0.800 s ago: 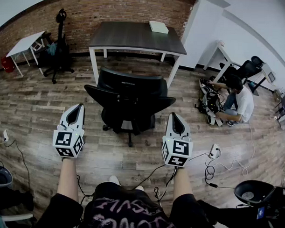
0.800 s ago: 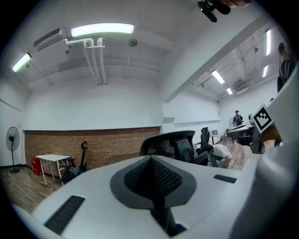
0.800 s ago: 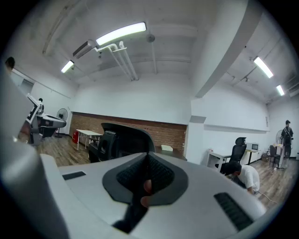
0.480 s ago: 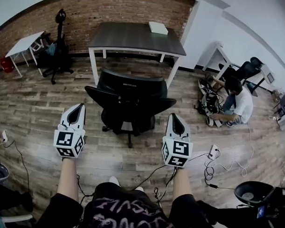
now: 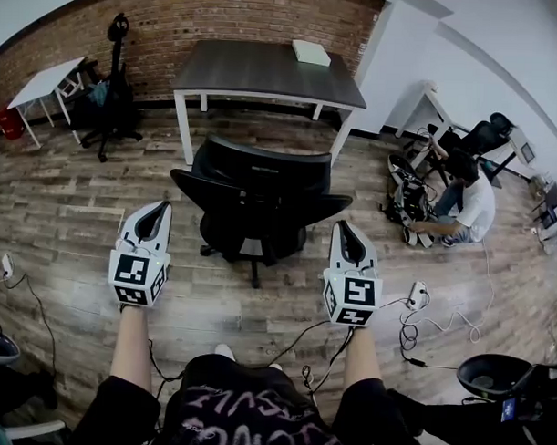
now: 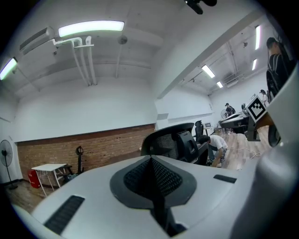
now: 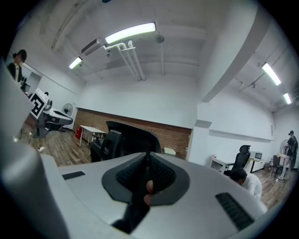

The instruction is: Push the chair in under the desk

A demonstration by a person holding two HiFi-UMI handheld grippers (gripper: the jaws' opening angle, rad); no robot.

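Observation:
A black office chair point(image 5: 257, 193) stands on the wood floor with its backrest toward me, in front of the dark-topped desk point(image 5: 266, 66) with white legs against the brick wall. My left gripper point(image 5: 152, 220) hangs level to the chair's left, shut and holding nothing, apart from the chair. My right gripper point(image 5: 342, 236) hangs level to the chair's right, also shut and holding nothing. The chair's mesh back point(image 6: 170, 142) shows past the closed left jaws, and the same chair point(image 7: 124, 140) shows past the closed right jaws.
A white box point(image 5: 311, 52) lies on the desk. A person point(image 5: 466, 196) sits on the floor at right by bags. A small white table point(image 5: 46, 86) and a black stand point(image 5: 115, 84) are at left. Cables point(image 5: 421, 322) trail on the floor near my feet.
Both grippers and the chair sit slightly lower and to the right in the head view; the grippers keep their places beside the chair and stay shut.

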